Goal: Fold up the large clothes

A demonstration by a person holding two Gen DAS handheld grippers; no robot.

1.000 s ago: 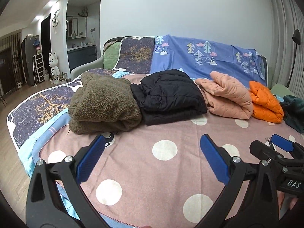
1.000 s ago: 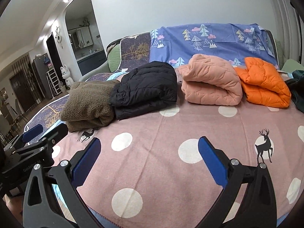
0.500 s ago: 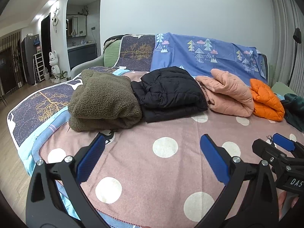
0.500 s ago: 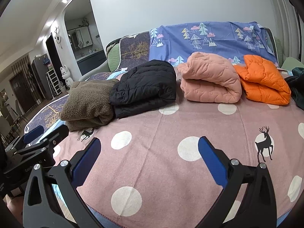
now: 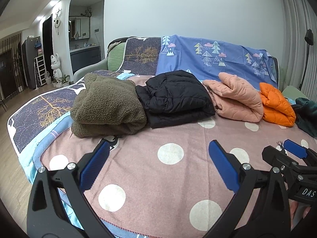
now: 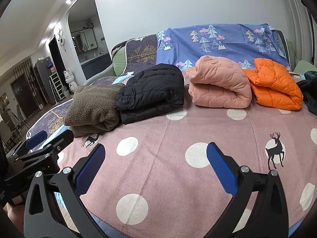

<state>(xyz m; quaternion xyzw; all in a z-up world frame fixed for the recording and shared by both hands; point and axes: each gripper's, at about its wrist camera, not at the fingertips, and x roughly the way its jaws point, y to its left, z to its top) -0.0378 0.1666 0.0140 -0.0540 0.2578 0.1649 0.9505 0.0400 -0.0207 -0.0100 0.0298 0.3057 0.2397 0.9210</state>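
A row of folded garments lies at the back of the pink dotted blanket (image 5: 178, 178): a brown fleece (image 5: 107, 109), a black puffer jacket (image 5: 176, 97), a peach quilted jacket (image 5: 237, 99) and an orange puffer jacket (image 5: 277, 107). The right wrist view shows the same row: fleece (image 6: 93, 109), black jacket (image 6: 152, 91), peach jacket (image 6: 220, 85), orange jacket (image 6: 275, 83). My left gripper (image 5: 158, 154) is open and empty over the blanket's front. My right gripper (image 6: 156, 156) is open and empty too, well short of the clothes.
A dark teal garment (image 5: 307, 115) lies crumpled at the far right. A blue tree-print sheet (image 5: 214, 57) drapes the sofa back. The blanket's front edge (image 6: 111, 224) is close below me. Left is wooden floor (image 5: 11, 130) and a doorway.
Both grippers have drawn slightly back and up from the clothes; the row sits a little lower in view. Nothing was grasped.
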